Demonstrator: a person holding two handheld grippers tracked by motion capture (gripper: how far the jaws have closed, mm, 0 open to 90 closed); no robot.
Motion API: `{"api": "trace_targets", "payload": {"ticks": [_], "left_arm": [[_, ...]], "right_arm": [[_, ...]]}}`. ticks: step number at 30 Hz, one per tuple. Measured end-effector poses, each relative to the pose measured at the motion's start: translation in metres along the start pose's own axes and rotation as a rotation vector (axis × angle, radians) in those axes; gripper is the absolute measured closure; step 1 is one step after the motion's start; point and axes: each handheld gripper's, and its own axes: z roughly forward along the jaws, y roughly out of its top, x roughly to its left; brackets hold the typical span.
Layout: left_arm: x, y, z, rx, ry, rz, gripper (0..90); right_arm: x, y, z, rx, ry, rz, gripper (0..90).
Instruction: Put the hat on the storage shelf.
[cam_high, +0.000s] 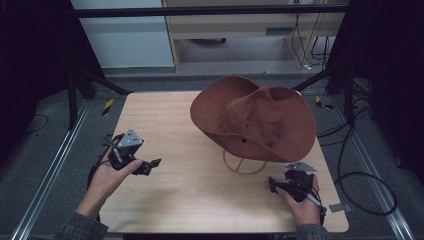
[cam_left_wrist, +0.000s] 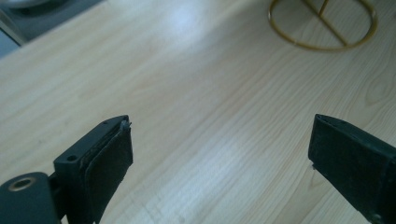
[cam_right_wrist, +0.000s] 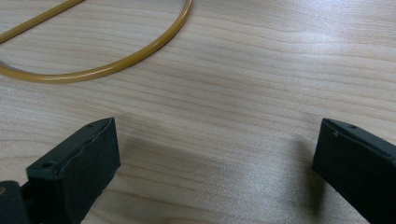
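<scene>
Hands come in at the near edge of the worktop (cam_high: 200, 200), one on each side, and each of yours carries a hand-held gripper. Your left hand-held gripper (cam_high: 150, 165) sits at the near left, just above the wood, its jaws spread wide with nothing between them; in the left gripper view the gap (cam_left_wrist: 219, 154) frames bare wood grain. Your right hand-held gripper (cam_high: 274, 186) rests low at the near right, jaws likewise wide apart and holding nothing; the right gripper view shows plain wood in its gap (cam_right_wrist: 215, 163).

Just beyond the right hand-held gripper lies the round gold wire base of the hat stand (cam_high: 243, 166), a ring with a spoke across it, flat on the wood. It shows close ahead in the right gripper view (cam_right_wrist: 135, 56) and farther off in the left gripper view (cam_left_wrist: 322, 24).

Above that ring, toward the far right of the worktop, the brown wide-brimmed hat (cam_high: 252, 117) sits tilted on the stand, its brim dipping toward you and its creased crown facing upward. Both tools are well apart from the hat.
</scene>
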Motion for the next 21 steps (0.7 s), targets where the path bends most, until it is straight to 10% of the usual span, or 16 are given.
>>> {"api": "trace_targets", "payload": {"ticks": [12,21], "left_arm": [[0.007,-0.066,0.032,0.077,-0.007,-0.104,6.4],[0.004,-0.083,0.046,0.116,0.008,-0.114,6.3]], "right_arm": [[0.0,0.0,0.0,0.0,0.0,-0.001,0.7],[0.0,0.0,0.0,-0.001,-0.001,-0.002,0.7]]}}
